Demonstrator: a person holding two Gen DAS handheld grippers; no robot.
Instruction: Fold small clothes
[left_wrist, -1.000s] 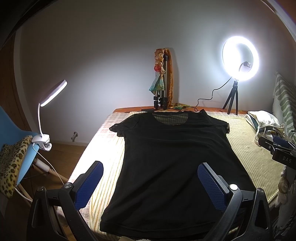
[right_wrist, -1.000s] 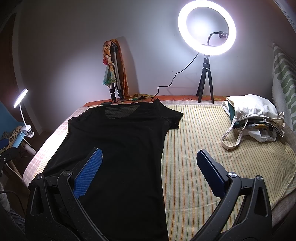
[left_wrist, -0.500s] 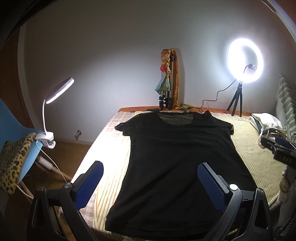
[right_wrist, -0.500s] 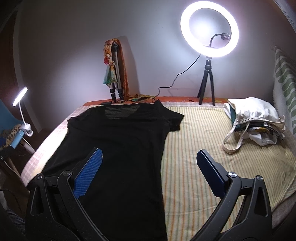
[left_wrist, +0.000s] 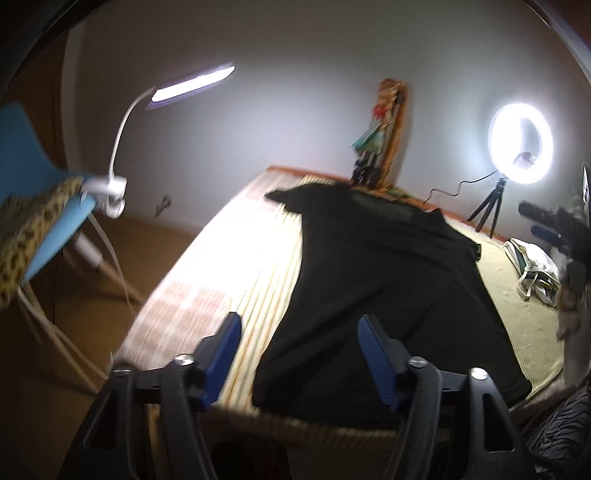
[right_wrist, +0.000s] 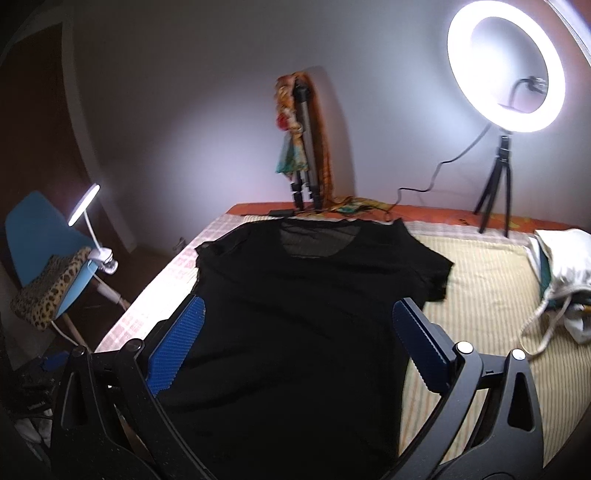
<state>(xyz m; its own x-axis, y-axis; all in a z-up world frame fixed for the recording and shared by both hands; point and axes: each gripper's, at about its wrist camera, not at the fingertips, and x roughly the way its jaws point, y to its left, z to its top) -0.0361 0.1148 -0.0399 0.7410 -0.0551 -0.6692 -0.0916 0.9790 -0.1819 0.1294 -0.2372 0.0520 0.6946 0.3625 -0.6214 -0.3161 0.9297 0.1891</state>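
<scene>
Both tongs are open and empty — your left tongs (left_wrist: 299, 354) hang over the near left hem of the black T-shirt (right_wrist: 306, 325), your right tongs (right_wrist: 295, 343) straddle its middle. T-shirt lies flat on the striped bed (right_wrist: 480, 280), collar toward the ring light (right_wrist: 506, 66) — white bag (right_wrist: 565, 266) right of it.

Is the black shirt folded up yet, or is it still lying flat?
Still flat. The black shirt lies spread open on the bed, both short sleeves sticking out and the neckline at the far end. No fold shows.
</scene>
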